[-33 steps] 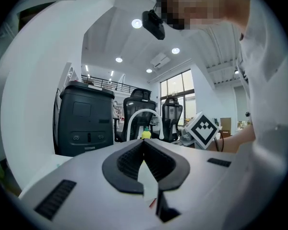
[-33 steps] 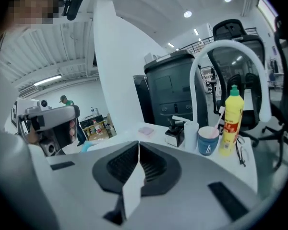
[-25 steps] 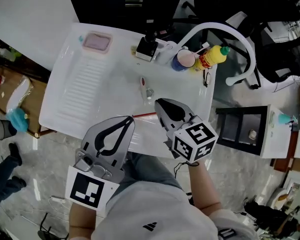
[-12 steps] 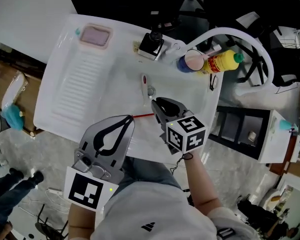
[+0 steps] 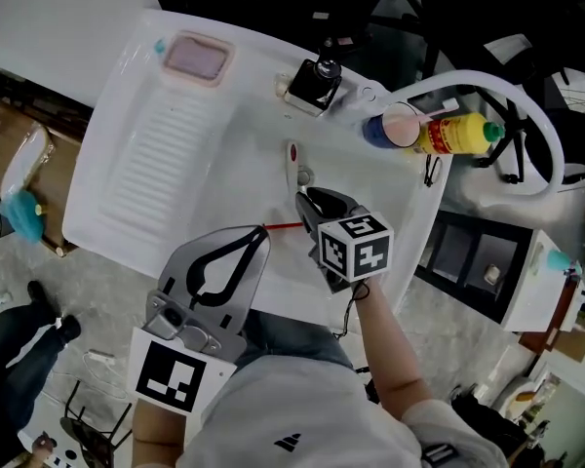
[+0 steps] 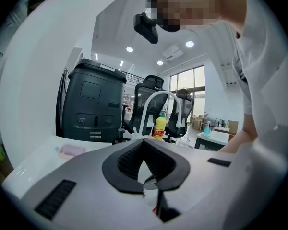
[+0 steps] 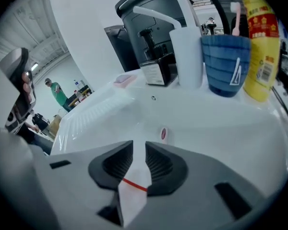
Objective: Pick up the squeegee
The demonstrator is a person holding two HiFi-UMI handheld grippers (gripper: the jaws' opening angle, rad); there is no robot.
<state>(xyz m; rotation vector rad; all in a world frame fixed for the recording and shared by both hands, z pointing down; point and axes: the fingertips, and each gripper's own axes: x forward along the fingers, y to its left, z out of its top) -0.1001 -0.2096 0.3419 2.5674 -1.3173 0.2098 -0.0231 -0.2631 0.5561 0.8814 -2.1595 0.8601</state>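
Squeegee lies mid-sink, its red-edged blade toward the front edge. Right claw is released; its jaws have just been opening, blade between them, seemingly untouched. Centre, lower, clench squarely. Left claw clenched, empty.

Marbled grey floor, black office chairs.

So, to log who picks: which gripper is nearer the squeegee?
The right gripper, over the basin: its jaws have just been opening, the squeegee showing between them, ungripped. The left gripper sits shut at the sink's near edge.
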